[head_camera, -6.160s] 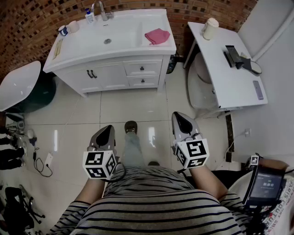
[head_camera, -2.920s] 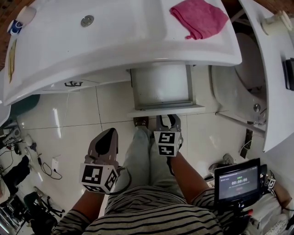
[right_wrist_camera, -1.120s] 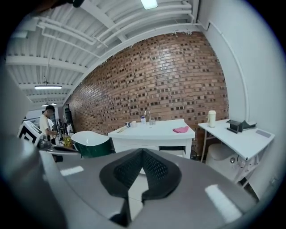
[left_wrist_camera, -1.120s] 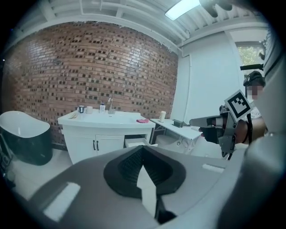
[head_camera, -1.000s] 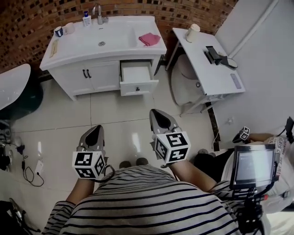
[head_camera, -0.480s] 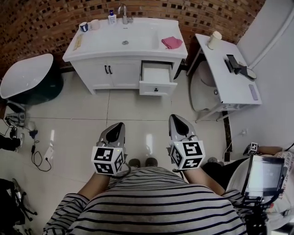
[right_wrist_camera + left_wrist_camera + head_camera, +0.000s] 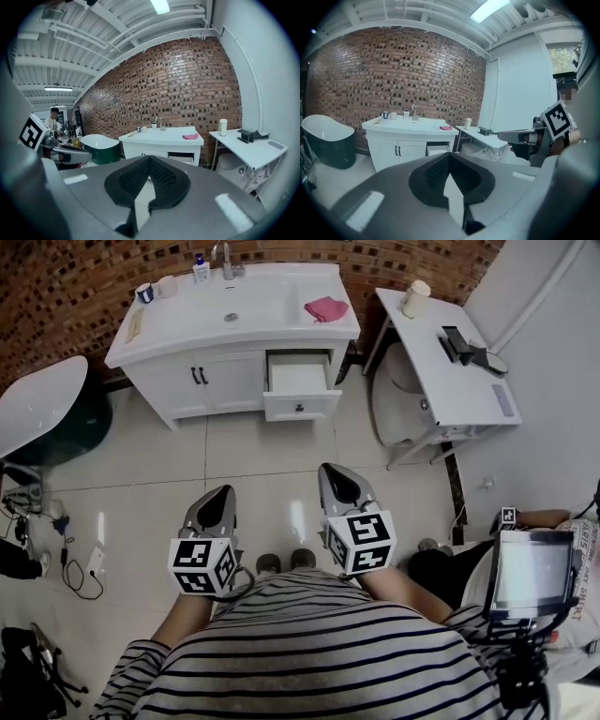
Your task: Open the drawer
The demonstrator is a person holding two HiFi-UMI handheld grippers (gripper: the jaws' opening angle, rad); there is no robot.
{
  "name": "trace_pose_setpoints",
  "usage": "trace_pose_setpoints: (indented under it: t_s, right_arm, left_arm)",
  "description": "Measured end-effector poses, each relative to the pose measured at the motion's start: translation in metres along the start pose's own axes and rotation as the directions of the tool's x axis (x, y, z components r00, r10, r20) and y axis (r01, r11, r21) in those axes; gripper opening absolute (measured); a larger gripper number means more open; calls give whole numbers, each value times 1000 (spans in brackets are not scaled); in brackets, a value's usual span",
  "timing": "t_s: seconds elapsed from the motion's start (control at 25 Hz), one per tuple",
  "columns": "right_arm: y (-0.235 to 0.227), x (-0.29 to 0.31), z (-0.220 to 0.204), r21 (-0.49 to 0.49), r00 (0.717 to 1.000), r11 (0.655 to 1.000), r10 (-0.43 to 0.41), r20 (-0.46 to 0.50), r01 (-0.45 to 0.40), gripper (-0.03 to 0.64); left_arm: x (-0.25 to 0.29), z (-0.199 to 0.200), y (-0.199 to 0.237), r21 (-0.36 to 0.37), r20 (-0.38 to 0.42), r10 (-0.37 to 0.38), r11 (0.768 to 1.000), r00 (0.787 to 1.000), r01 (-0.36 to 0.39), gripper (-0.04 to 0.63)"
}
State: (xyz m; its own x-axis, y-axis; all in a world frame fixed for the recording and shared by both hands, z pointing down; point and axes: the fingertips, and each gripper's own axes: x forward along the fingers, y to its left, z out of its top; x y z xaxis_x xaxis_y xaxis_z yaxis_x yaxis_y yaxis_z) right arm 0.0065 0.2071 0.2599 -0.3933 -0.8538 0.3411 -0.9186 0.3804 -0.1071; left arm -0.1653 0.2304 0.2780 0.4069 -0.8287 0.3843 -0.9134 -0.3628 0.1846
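Observation:
The white vanity (image 7: 220, 381) stands at the far side of the tiled floor. Its upper right drawer (image 7: 298, 382) is pulled out and shows a pale bare inside; the drawer (image 7: 437, 151) also shows small in the left gripper view. Both grippers hang over the floor close to the person's body, well apart from the vanity. My left gripper (image 7: 222, 497) is shut and holds nothing, its tips meeting (image 7: 449, 157). My right gripper (image 7: 335, 474) is also shut and holds nothing (image 7: 149, 158).
A pink cloth (image 7: 325, 308) lies on the vanity top beside the sink basin (image 7: 248, 304). A white side table (image 7: 455, 357) with a cup (image 7: 415, 298) stands at the right. A bathtub (image 7: 37, 413) is at the left, cables (image 7: 80, 563) lie on the floor, and a screen on a stand (image 7: 530, 568) is at the near right.
The drawer, closed in the earliest frame, now stands pulled out. The right gripper was at its front; since then both grippers have drawn back from the vanity, shifting only slightly over the last second.

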Motion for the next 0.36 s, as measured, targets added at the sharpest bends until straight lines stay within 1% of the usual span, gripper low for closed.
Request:
trace_pose_setpoints:
  t_s: [0.36]
  right_arm:
    - [-1, 1, -6, -11, 1000, 1000, 13, -16, -14, 0]
  left_arm:
    - [3, -7, -4, 10, -12, 5, 1000, 1000, -5, 14]
